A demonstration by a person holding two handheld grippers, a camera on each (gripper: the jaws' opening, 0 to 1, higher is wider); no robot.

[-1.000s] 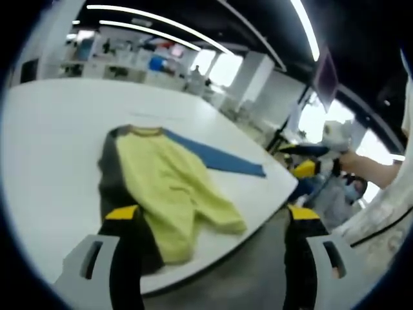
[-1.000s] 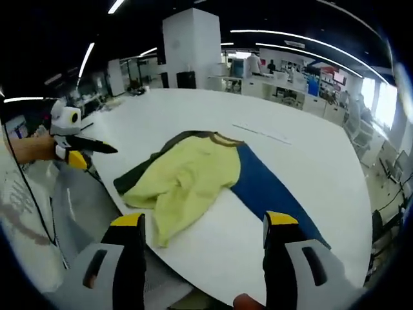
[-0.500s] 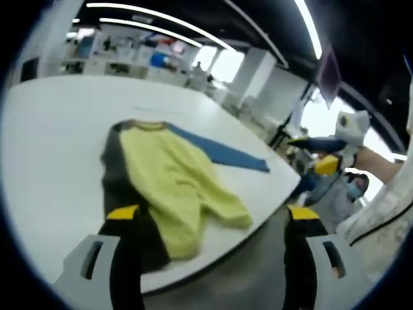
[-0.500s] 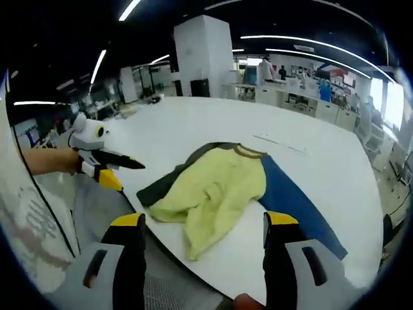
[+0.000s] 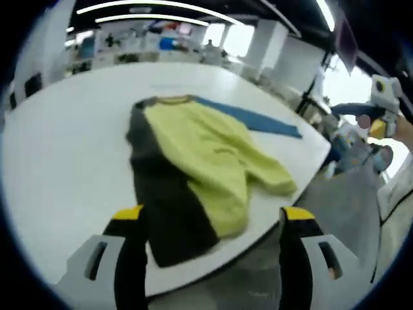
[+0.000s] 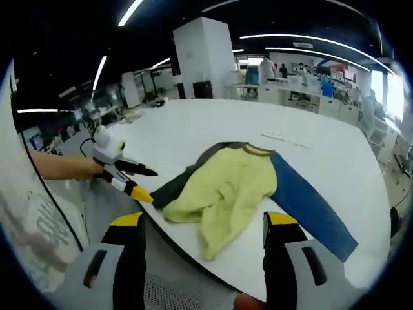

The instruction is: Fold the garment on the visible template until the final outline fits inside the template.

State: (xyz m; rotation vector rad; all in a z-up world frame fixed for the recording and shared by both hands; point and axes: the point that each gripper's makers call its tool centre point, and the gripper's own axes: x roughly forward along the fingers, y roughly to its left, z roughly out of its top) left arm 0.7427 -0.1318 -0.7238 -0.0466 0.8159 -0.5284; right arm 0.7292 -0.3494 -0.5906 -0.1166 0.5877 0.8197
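A white tabletop (image 5: 58, 142) (image 6: 193, 126) carries a single garment (image 5: 206, 161) (image 6: 232, 187) lying close to the near rounded edge. No box, bin or other container can be seen on it.

The garment is a long-sleeved top with three colours. Its body is pale yellow-green and crumpled, with soft folds and bunched fabric at the lower end, which reaches almost to the tabletop edge. A narrow collar band (image 5: 173, 99) (image 6: 257, 150) in a darker olive tone sits at the far end. One sleeve (image 5: 251, 119) (image 6: 310, 203) is blue and lies stretched out flat and straight on the tabletop, pointing away from the body. The opposite side (image 5: 169, 206) (image 6: 184, 181) is dark grey to black and lies flat beside the yellow part, partly covered by it. Whether a template outline is marked under the garment cannot be told.

In the left gripper view, the left tool (image 5: 210, 223) stands with its two yellow-tipped jaws spread wide apart, holding nothing, with the garment's near end seen between them. The right tool (image 5: 377, 110) appears at the right, held by a hand off the tabletop edge; its jaw gap cannot be told there.

In the right gripper view, the right tool (image 6: 201, 229) has its jaws wide apart and empty, near the tabletop edge. The left tool (image 6: 132, 181), gripped in a person's hand (image 6: 87, 168), hovers just off the tabletop edge near the dark side of the garment, its jaws parted.
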